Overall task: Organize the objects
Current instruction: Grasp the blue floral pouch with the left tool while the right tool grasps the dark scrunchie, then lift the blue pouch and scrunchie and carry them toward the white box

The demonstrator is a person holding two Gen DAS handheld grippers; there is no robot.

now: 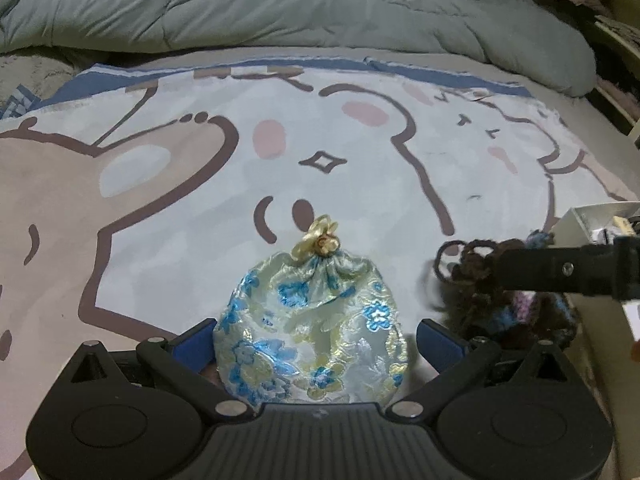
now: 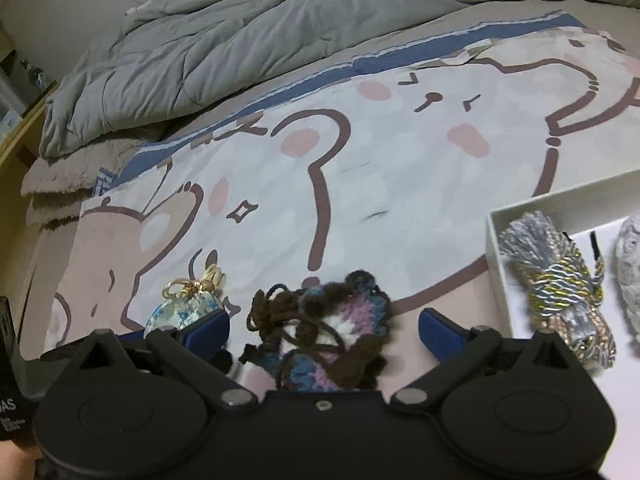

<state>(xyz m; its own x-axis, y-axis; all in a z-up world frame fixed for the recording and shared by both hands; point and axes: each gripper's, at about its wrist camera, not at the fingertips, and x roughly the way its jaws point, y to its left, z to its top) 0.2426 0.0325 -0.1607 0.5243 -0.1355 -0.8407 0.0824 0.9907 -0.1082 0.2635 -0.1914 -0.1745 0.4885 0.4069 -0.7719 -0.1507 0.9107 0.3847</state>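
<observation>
Satin, pale and shiny with blue and yellow flowers, makes up the round drawstring pouch [image 1: 310, 332] lying on the bed's cartoon-bear printed sheet [image 1: 180, 184]; a gold cord bow [image 1: 318, 238] ties its neck. The left tongs [image 1: 312, 336] stand spread wide on either side of this pouch, their blue-padded fingers [image 1: 196, 340] just beside its edges without clearly pressing it, so they look released.

Just to the pouch's right lies a crocheted pouch of brown, blue, purple and white yarn [image 2: 328, 340] with loose brown drawstring loops. The right tongs [image 2: 324, 330] are also spread apart, one finger on each side of the crocheted pouch, gripping nothing. In the right wrist view the satin pouch [image 2: 184, 312] shows just beyond the left finger.

Near the crocheted pouch, to its right, sits an open white cardboard box [image 2: 560, 204] holding a silver and gold braided tassel piece [image 2: 560, 280] and a pale grey item at the frame edge. A rumpled grey-green quilted duvet [image 1: 280, 4] is bunched along the far side of the bed.
</observation>
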